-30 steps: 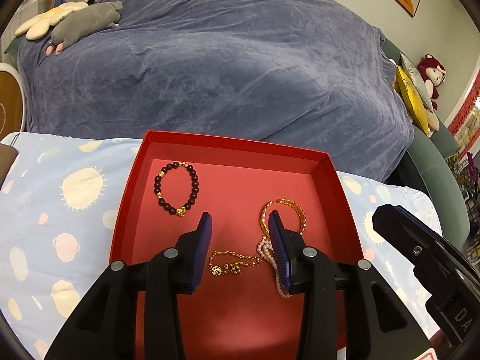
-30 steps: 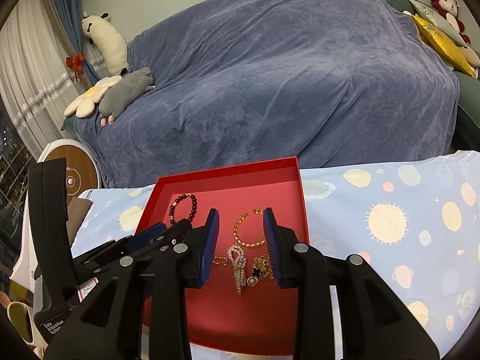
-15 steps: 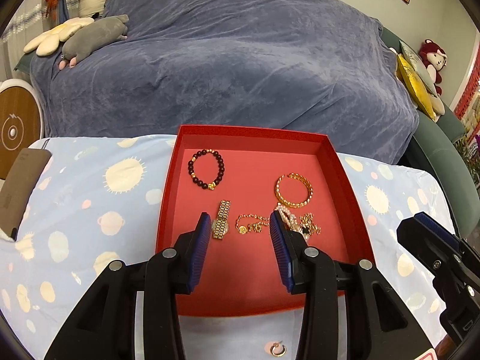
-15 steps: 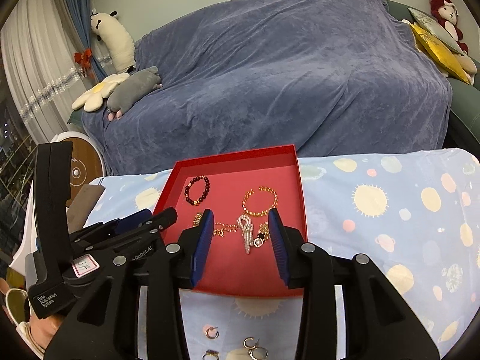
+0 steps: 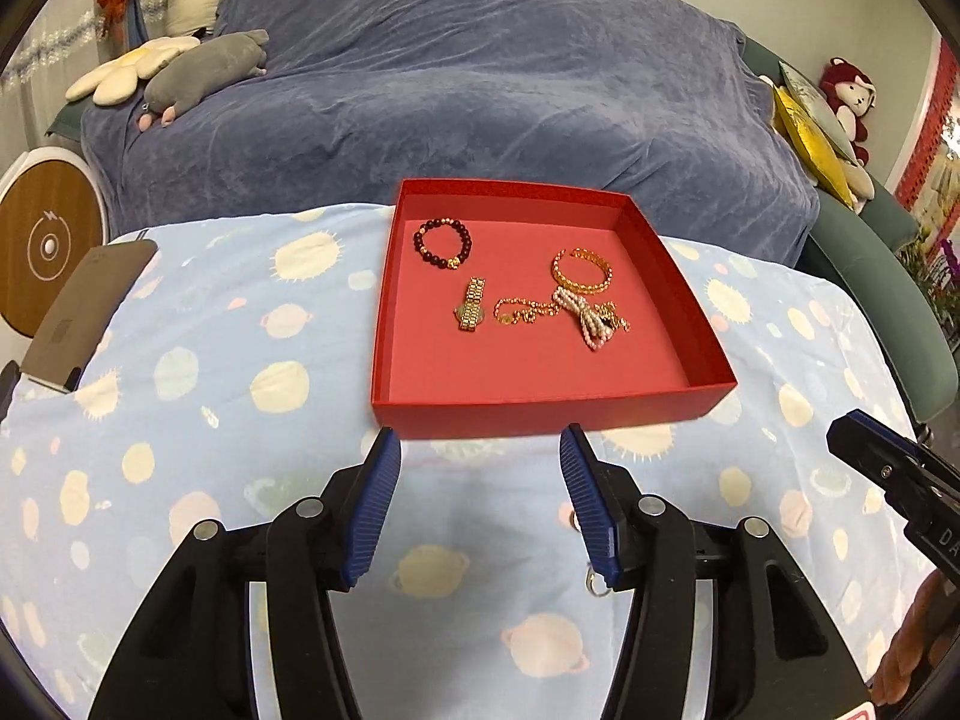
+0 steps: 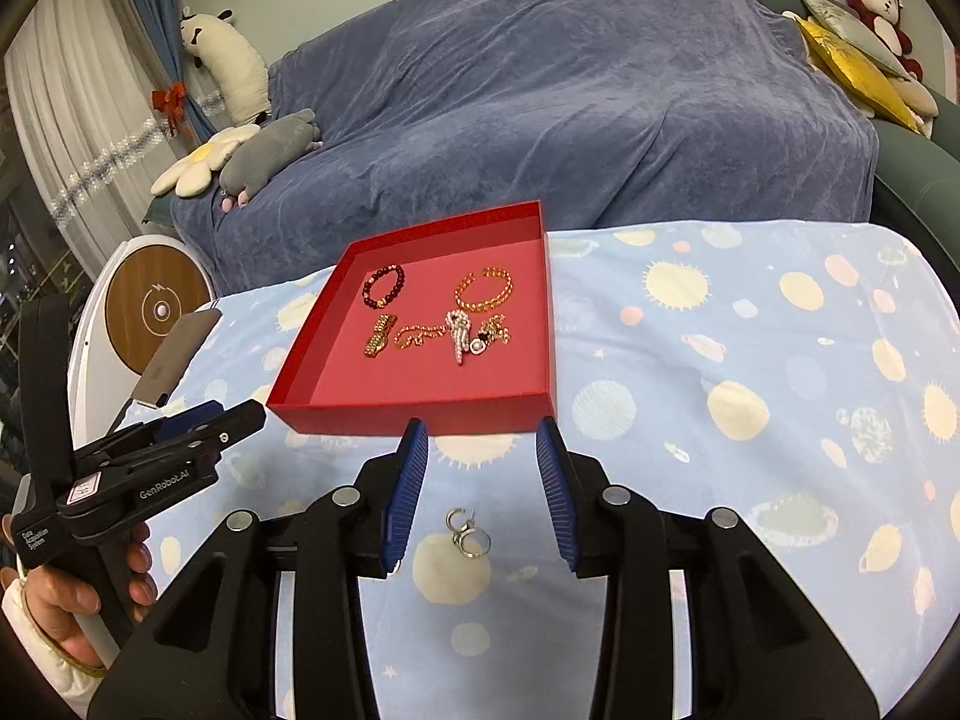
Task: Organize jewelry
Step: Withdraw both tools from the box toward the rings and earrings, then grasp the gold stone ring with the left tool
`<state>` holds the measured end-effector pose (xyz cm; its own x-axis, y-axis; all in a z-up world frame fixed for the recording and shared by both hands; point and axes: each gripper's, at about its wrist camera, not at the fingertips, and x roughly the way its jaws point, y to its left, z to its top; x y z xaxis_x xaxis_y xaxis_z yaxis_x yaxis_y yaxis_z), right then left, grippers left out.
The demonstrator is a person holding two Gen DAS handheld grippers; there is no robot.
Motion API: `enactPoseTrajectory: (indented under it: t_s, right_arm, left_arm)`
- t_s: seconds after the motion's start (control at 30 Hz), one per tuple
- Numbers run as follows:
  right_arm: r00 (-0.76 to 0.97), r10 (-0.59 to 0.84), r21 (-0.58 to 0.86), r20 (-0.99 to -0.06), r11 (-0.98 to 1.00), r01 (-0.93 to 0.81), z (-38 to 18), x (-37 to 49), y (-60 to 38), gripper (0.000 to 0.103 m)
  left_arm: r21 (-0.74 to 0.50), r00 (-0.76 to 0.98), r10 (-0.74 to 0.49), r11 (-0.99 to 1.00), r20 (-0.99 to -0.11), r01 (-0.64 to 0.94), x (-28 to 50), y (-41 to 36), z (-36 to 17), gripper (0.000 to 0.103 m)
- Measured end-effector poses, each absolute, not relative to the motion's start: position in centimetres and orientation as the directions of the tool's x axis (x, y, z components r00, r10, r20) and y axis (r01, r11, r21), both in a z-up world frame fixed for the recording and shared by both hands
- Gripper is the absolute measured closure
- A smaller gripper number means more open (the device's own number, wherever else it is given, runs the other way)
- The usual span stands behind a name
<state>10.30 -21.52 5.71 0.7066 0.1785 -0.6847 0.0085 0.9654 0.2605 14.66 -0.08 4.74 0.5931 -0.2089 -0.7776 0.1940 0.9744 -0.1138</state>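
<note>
A red tray (image 5: 540, 405) (image 6: 420, 417) on the planet-print cloth holds a dark bead bracelet (image 5: 443, 244) (image 6: 384, 285), a gold bangle (image 5: 582, 271) (image 6: 485, 289), a gold watch (image 5: 471, 312) (image 6: 377, 335), a gold chain (image 5: 522, 311) and a pearl piece (image 5: 585, 324) (image 6: 459, 329). Small silver rings (image 6: 467, 531) lie on the cloth between my right gripper's fingers; one ring (image 5: 597, 585) shows by my left gripper's right finger. My left gripper (image 5: 480, 462) and right gripper (image 6: 480, 444) are both open and empty, held before the tray's near wall.
A sofa under a blue cover (image 5: 480, 90) with plush toys stands behind the table. A grey phone-like slab (image 5: 84, 312) lies at the cloth's left edge. A round white and wood device (image 6: 156, 309) stands at the left.
Both grippers have pulled back from over the tray to in front of it, and their jaws have opened wider. The watch lies in the tray. The rings on the cloth have come into view.
</note>
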Motion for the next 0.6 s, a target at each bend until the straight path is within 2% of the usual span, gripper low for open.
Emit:
enactPoseTrajectory:
  t_s: [0.17, 0.27, 0.53, 0.6]
  right_arm:
    - [0.675, 0.16, 0.223, -0.721, 0.975, 0.008, 3.6, 8.5, -21.5, 0.067]
    - [0.663, 0.142, 0.188, -0.735, 0.982, -0.002, 2.8, 8.1, -21.5, 0.067]
    - [0.643, 0.15, 0.197, -0.751, 0.98, 0.002, 1.4, 8.0, -21.7, 0.067]
    - [0.642, 0.147, 0.19, -0.753, 0.982, -0.003, 1.3, 7.9, -21.4, 0.06]
  left_arm:
    - [-0.077, 0.581, -0.21, 0.966, -0.786, 0.245, 12.0, -0.8, 3.1, 0.039]
    - [-0.03, 0.573, -0.189, 0.961, -0.797, 0.276, 10.9, -1.7, 1.5, 0.039]
    - [-0.019, 0.535, -0.19, 0.951, -0.823, 0.309, 10.1, -2.5, -1.0, 0.039]
    - [-0.019, 0.534, -0.192, 0.95, -0.824, 0.311, 10.0, -2.7, -1.0, 0.039]
